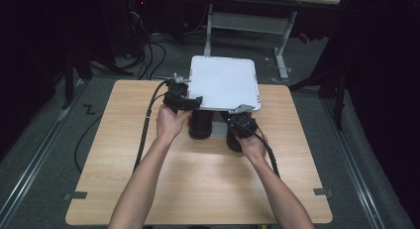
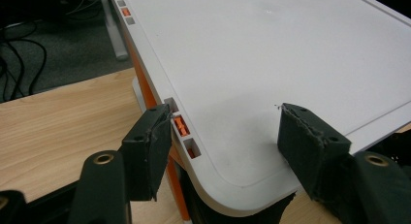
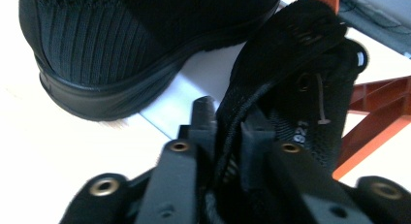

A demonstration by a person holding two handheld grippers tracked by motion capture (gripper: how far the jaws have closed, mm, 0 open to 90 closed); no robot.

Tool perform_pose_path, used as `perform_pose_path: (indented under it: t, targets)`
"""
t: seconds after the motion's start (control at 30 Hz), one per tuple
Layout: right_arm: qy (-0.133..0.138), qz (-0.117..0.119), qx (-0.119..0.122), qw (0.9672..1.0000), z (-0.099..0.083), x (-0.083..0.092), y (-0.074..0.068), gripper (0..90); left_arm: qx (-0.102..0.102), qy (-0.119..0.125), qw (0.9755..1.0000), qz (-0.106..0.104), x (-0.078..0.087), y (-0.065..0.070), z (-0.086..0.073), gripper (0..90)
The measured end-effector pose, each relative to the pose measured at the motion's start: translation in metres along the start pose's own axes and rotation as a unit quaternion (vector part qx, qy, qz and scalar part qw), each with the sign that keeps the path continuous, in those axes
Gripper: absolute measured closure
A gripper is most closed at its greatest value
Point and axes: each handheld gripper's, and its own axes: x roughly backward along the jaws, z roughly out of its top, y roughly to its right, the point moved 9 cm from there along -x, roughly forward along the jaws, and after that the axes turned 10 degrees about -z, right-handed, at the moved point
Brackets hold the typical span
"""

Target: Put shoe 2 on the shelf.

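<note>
On the table: lying at the far middle of the wooden table, a white lid with an orange box under it; everything below placed relative to that lid.

Lid: covering the box, flat and white, reaching past the table's far edge in the high view; showing small slots with orange latches along its rim in the left gripper view.

Box: showing as an orange wall under the lid's near corner in the left gripper view, and as orange ribs at the right of the right gripper view.

Left gripper: sitting at the lid's near left corner, held by the left hand; jaws standing wide apart in its own view, one just beside the rim latch, the other over the lid's top, gripping nothing.

Right gripper: sitting just before the lid's near edge, held by the right hand; jaws drawn narrow in its own view, pinching the collar of a black knit shoe.

Second shoe: standing on the table just before the lid's near edge, between the two hands; showing its ribbed heel and black sole in the right gripper view.

Held shoe, from above: showing as a dark shape under the right gripper, just beside the other shoe; whether touching the table, cannot tell.
</note>
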Motion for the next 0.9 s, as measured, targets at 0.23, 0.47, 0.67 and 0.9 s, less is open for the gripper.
perform_pose_path:
  t: [0.23,0.47,0.67,0.9]
  targets:
    - [0.021,0.003,0.005,0.9998,0.001,0.013,-0.001,58.5,-0.002,0.003,1.0000,0.000,0.000,0.000,0.000,37.5]
    - [0.054,0.020,-0.016,0.9982,0.002,0.031,0.003,55.7,-0.001,0.003,1.0000,0.000,0.000,0.000,0.000,37.6]
    - [0.082,0.024,-0.028,0.9960,-0.002,0.054,0.006,55.6,-0.002,0.003,1.0000,0.000,0.000,0.000,0.000,37.6]
    - [0.124,0.028,-0.051,0.9906,-0.017,0.089,0.013,56.4,-0.002,0.005,1.0000,0.000,0.000,0.000,0.000,37.6]
